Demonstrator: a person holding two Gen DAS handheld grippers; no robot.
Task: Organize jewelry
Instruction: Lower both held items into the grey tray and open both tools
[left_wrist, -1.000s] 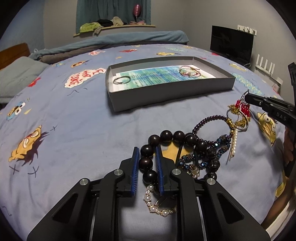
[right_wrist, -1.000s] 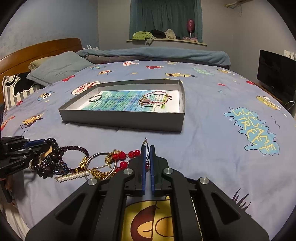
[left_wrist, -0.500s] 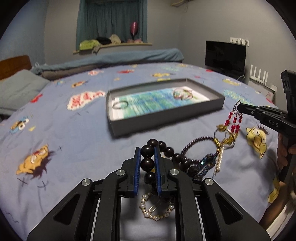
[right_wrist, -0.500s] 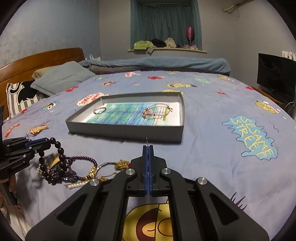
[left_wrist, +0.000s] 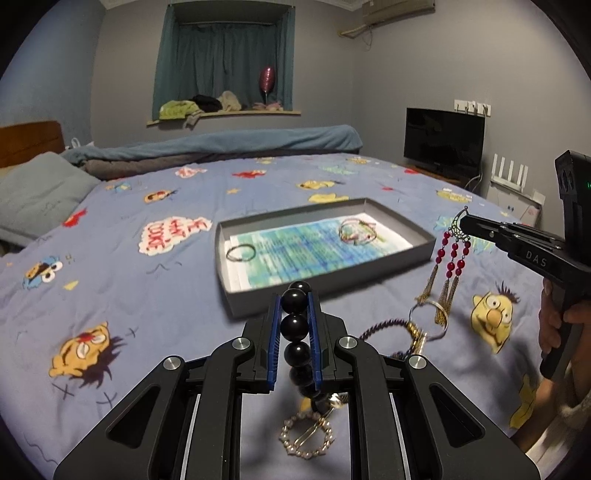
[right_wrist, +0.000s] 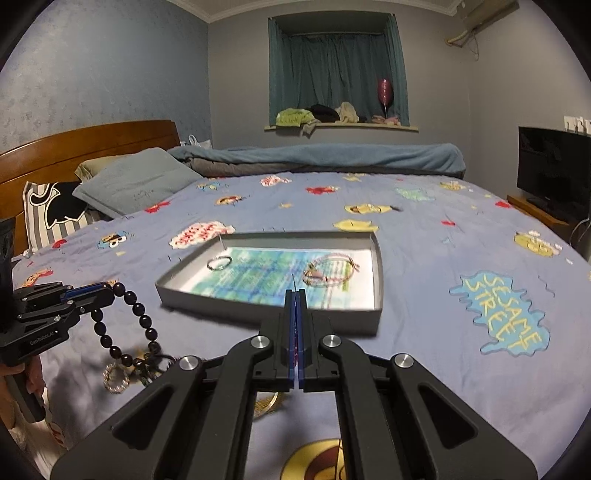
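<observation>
Bead bracelet (left_wrist: 295, 326) hangs vertical, clenched in left claw (left_wrist: 294, 332); right claw (left_wrist: 466, 224) pinches earring (left_wrist: 452, 254), dangling.

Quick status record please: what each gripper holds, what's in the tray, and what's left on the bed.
left gripper: shut on black bead bracelet
right gripper: shut on red bead earring
grey tray: holds thin ring bracelet and pink cord bracelet
bedspread: pearl ring piece and a tangle of other jewelry remain
</observation>
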